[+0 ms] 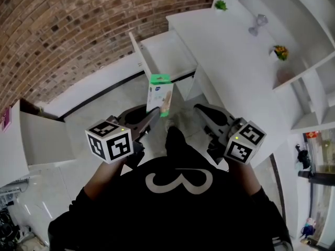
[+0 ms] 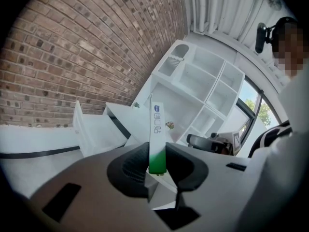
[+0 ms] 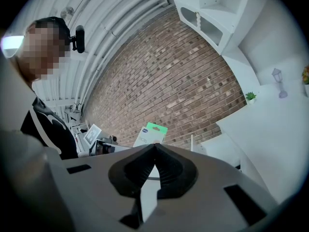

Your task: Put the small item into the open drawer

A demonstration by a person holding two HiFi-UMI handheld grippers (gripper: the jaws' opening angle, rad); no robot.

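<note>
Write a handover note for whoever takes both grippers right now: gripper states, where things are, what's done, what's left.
Left gripper: shut on the small white-and-green cardboard box, which is held upright in the air.
Right gripper: fingers together, nothing between them.
Open white drawer: pulled out, ahead of the box and apart from it.
Done: box is in the grip.
Left: carry the box over the drawer and release it inside.

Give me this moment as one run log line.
left gripper: shut on box | right gripper: shut, empty | drawer: open | box: not yet in drawer
</note>
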